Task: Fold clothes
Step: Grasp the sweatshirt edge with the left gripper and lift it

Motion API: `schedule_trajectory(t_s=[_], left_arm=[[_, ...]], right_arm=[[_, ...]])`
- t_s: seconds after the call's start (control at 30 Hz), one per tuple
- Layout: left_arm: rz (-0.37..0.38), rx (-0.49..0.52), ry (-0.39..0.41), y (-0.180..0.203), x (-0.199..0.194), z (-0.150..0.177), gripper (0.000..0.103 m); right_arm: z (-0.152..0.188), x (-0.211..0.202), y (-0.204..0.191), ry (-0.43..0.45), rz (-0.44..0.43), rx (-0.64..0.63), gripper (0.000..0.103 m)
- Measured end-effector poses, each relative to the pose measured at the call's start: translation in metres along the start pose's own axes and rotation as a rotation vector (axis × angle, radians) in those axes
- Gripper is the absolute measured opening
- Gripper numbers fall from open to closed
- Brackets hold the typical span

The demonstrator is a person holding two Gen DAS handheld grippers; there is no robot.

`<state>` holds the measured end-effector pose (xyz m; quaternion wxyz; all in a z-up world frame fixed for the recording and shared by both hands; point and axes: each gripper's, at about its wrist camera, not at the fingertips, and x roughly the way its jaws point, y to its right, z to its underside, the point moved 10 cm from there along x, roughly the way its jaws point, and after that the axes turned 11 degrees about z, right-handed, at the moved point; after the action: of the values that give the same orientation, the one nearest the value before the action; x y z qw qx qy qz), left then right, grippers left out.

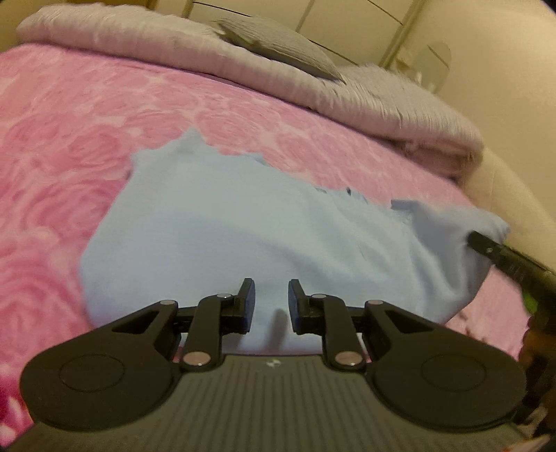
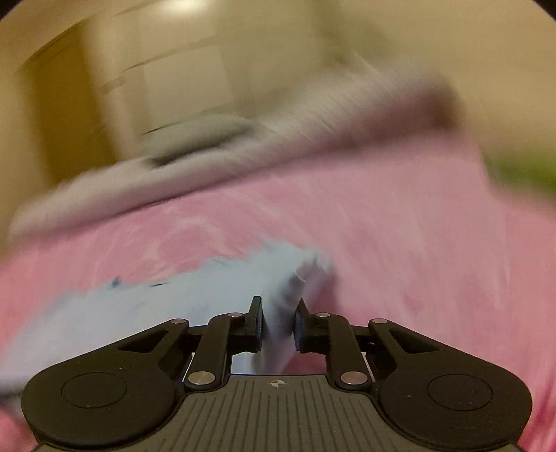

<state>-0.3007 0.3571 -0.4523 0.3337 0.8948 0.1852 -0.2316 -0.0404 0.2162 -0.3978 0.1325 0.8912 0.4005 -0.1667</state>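
Observation:
A light blue garment [image 1: 243, 222] lies spread on the pink rose-patterned bedspread [image 1: 69, 139]. My left gripper [image 1: 271, 306] is open and empty, hovering over the garment's near edge. My right gripper [image 2: 279, 325] is shut on a bunched edge of the light blue garment [image 2: 194, 292] and holds it up off the bed; this view is motion-blurred. In the left wrist view the right gripper [image 1: 486, 248] shows at the garment's right corner, with cloth lifted around its tip.
A folded grey-lilac duvet [image 1: 382, 97] and a grey pillow [image 1: 278, 45] lie along the far side of the bed. Cream wardrobe doors [image 1: 347, 21] stand behind. The bed's cream edge [image 1: 504, 187] is at the right.

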Motion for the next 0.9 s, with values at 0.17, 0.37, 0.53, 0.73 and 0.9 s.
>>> schedule_trajectory(t_s=[0.17, 0.37, 0.53, 0.73, 0.9], left_arm=[[0.031, -0.04, 0.008, -0.002, -0.006, 0.002, 0.016], [0.069, -0.088, 0.018, -0.003, -0.014, 0.004, 0.016], [0.103, -0.127, 0.025, -0.004, -0.019, 0.006, 0.017], [0.271, -0.263, 0.022, 0.007, 0.003, -0.012, 0.026], [0.381, -0.392, 0.02, 0.006, 0.032, -0.035, 0.032]], right_arm=[[0.025, -0.038, -0.13, 0.207, -0.165, -0.536, 0.016], [0.093, -0.034, -0.173, 0.15, -0.202, -0.787, 0.042], [0.091, -0.048, -0.159, 0.175, -0.267, -0.757, 0.045], [0.046, -0.041, -0.069, -0.035, -0.315, -0.128, 0.045], [0.061, 0.034, 0.035, -0.444, -0.274, 0.665, 0.044]])
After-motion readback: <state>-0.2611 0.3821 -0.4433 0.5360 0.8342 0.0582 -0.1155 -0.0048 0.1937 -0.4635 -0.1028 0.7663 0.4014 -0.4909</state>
